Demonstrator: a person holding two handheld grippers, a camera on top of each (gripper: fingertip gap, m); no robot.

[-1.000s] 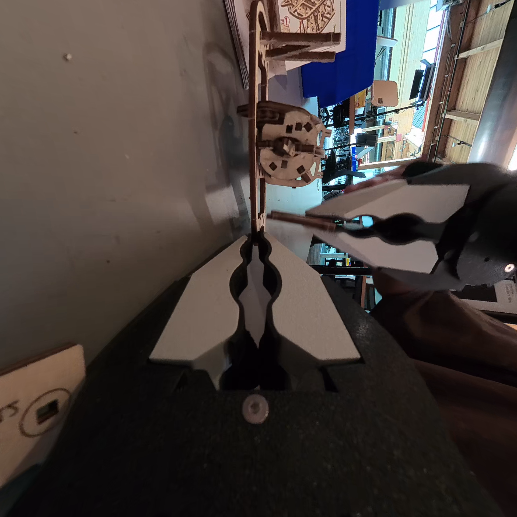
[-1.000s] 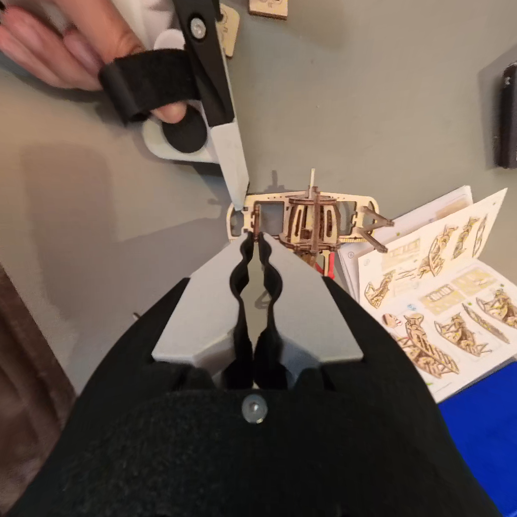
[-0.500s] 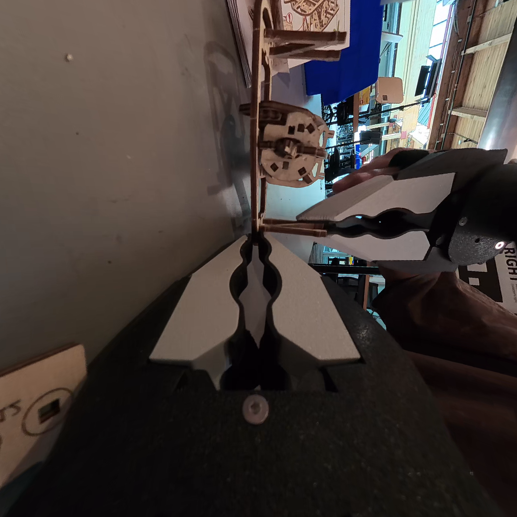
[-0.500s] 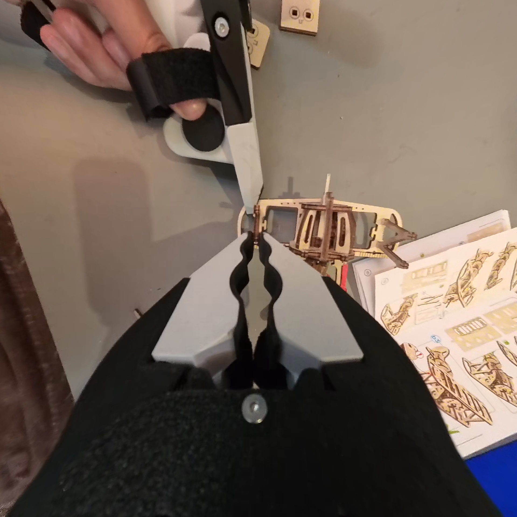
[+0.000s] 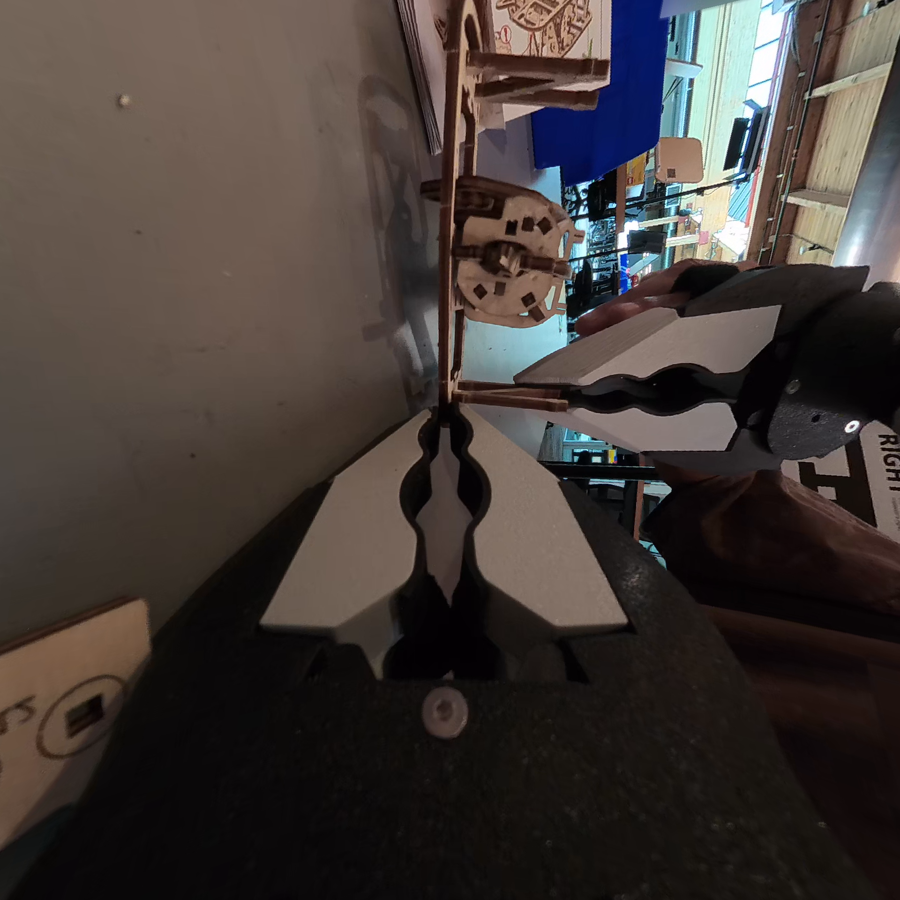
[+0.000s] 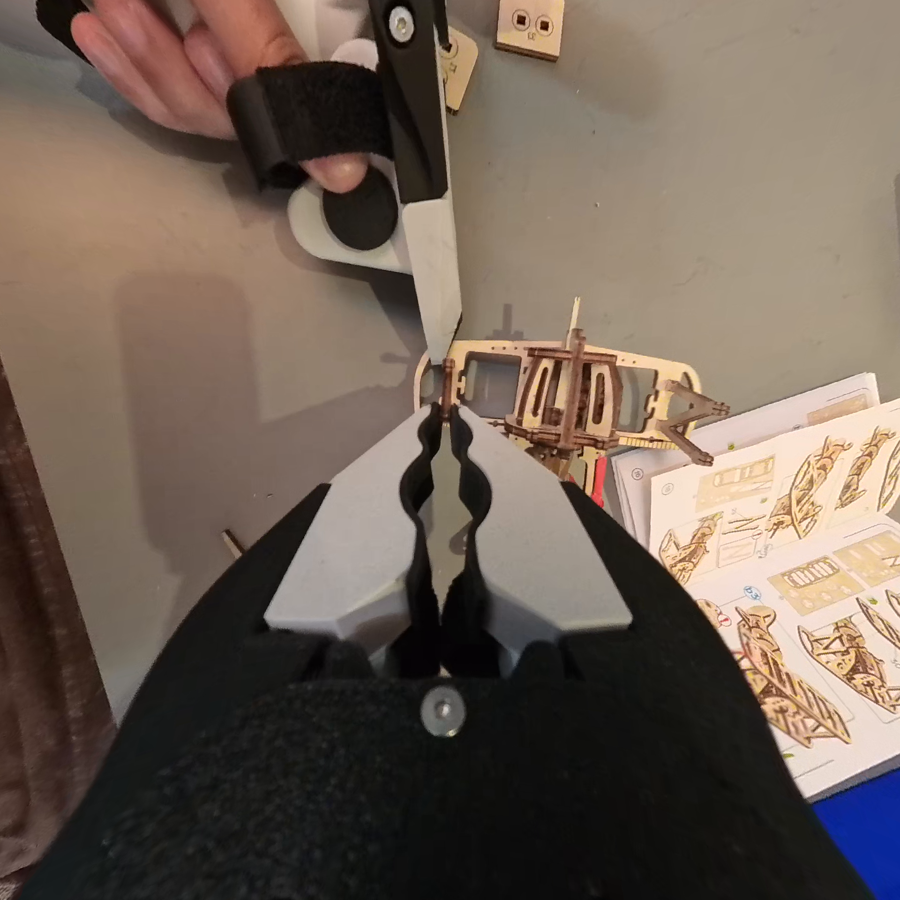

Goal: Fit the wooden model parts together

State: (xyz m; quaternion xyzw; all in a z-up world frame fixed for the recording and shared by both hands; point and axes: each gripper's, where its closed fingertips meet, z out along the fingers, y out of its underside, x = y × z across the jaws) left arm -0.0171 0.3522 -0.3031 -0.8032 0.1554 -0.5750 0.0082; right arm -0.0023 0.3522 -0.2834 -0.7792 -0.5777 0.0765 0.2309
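- We work over a plain grey table (image 6: 682, 195), a bare surface that gives the model a flat place to stand. An open instruction booklet (image 6: 779, 560) lies at its right, just beside the model, probably kept there for reference.
- Our left gripper (image 5: 442, 414) is closed on the near end of the wooden model frame (image 5: 448, 292), a flat pale board standing on edge. We judge that this grip steadies the board so a part can be pushed in from the side without tipping it.
- Our right gripper (image 6: 444, 408) comes in from the side, its jaws nearly closed on a small brown wooden strut (image 5: 506, 393). The strut's free end touches the frame face just beside the left gripper's tips. Whether it is fully seated in its slot, we cannot tell.
- Holding the strut by its far end leaves its tip free to enter the frame, and placing the join close to the left grip should keep the thin board from flexing.
- A round wheel assembly (image 5: 506, 268) is already fixed at the middle of the frame, and a matching pair of struts (image 5: 535, 80) sticks out at the far end.
- Two small pale offcut tags (image 6: 528, 24) lie on the table beyond the left gripper, well apart from the model.
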